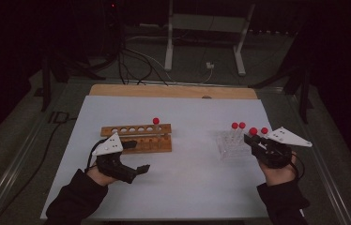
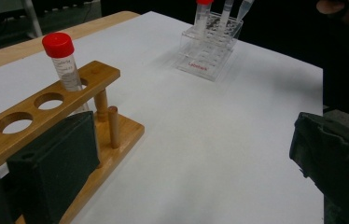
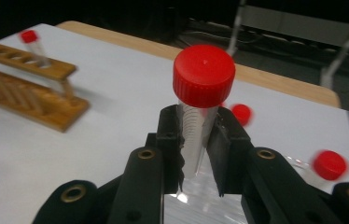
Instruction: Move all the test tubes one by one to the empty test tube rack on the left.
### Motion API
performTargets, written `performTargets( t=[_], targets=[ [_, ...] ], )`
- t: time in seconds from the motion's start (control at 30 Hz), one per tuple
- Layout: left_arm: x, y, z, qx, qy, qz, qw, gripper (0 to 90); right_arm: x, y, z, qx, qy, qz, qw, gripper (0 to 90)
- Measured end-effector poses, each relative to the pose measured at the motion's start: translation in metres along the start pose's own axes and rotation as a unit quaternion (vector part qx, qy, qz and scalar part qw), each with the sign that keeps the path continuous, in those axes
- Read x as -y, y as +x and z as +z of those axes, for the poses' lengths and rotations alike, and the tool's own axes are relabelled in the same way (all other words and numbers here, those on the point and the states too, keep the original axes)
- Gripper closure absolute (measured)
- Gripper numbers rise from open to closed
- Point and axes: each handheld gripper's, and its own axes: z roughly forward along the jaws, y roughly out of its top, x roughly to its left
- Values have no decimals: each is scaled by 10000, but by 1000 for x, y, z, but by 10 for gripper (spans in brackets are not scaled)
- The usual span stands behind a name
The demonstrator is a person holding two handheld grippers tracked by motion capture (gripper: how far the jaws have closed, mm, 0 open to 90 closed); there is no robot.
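A person works at a white-topped table (image 1: 192, 187), both forearms in dark sleeves coming in from the near edge.

The right hand (image 1: 279, 171) sits near the right edge, wrist fairly straight, holding the right claw (image 1: 251, 139) so it points toward the far edge. Its two black jaws are clamped on a clear tube with a red cap (image 3: 204, 77), gripping the body just under the cap; the tube stands upright between them. The clear plastic rack (image 1: 230, 147) lies directly beside and below the claw, near the right edge, with more red-capped tubes (image 1: 238, 126) standing in it. In the right gripper view these other caps are blurred.

The left hand (image 1: 99, 174) rests toward the near left part of the table, wrist angled so the left claw (image 1: 133, 157) points toward the right edge. Its jaws stand wide apart with nothing between them; the far jaw sits just beside the near side of the wooden rack (image 1: 137, 138), and I cannot tell whether it touches.

The wooden rack lies left of the table's middle, its long side parallel to the near edge. One red-capped tube (image 1: 156, 123) stands upright in the hole at its right end; the other holes are open.
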Motion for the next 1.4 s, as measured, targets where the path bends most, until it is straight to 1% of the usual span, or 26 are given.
performTargets(
  t=[0.13, 0.17, 0.23, 0.27, 0.3, 0.37, 0.43, 0.67, 0.7, 0.77, 0.9, 0.93, 1.0, 1.03, 1.13, 1.23, 1.37, 1.4],
  targets=[
    [-2, -2, 1, 56, 6, 6, 10000, 20, -2, 13, 3, -244, -6, -80, 9997, 749],
    [-2, -2, 1, 40, 20, 34, 10000, 20, -3, 17, 4, -303, 5, -93, 9995, 749],
    [-3, -4, 2, 105, 26, 17, 9999, 20, -3, 24, 7, -394, 25, -178, 9991, 749],
    [-4, -4, 2, 81, 32, 50, 9999, 20, -3, 28, 9, -456, 32, -211, 9987, 749],
    [-4, -5, 2, 125, 34, 49, 9999, 20, -2, 32, 10, -498, 57, -222, 9985, 749],
    [-5, -7, 3, 125, 49, 81, 9999, 20, -2, 38, 14, -599, 83, -273, 9978, 749],
    [-6, -8, 3, 178, 31, 62, 9998, 20, 0, 45, 17, -670, 95, -315, 9972, 749],
    [-9, -13, 4, 246, 23, 113, 9996, 22, 3, 66, 29, -968, 242, -504, 9937, 749],
    [-10, -14, 4, 264, 25, 137, 9996, 22, 4, 69, 30, -1014, 255, -501, 9933, 749],
    [-10, -15, 5, 290, 18, 126, 9995, 22, 5, 75, 33, -1080, 281, -549, 9922, 749],
    [-11, -19, 7, 307, 11, 162, 9994, 22, 8, 88, 39, -1264, 357, -631, 9893, 749],
    [-11, -20, 7, 344, 35, 165, 9993, 22, 9, 93, 41, -1331, 390, -652, 9882, 749],
    [-12, -22, 8, 341, 41, 198, 9992, 22, 11, 102, 45, -1439, 465, -760, 9856, 749],
    [-13, -23, 9, 381, 32, 184, 9991, 22, 12, 105, 47, -1509, 490, -759, 9844, 749],
    [-15, -27, 9, 438, 8, 231, 9988, 23, 13, 116, 51, -1664, 550, -855, 9808, 749],
    [-15, -31, 10, 497, -29, 233, 9985, 42, 15, 126, 55, -1803, 622, -928, 9772, 749],
    [-17, -37, 14, 544, -7, 278, 9981, 54, 17, 137, 59, -1996, 687, -959, 9727, 749],
    [-17, -38, 14, 591, -2, 287, 9978, 55, 17, 139, 60, -2037, 695, -978, 9716, 749]
  ],
)
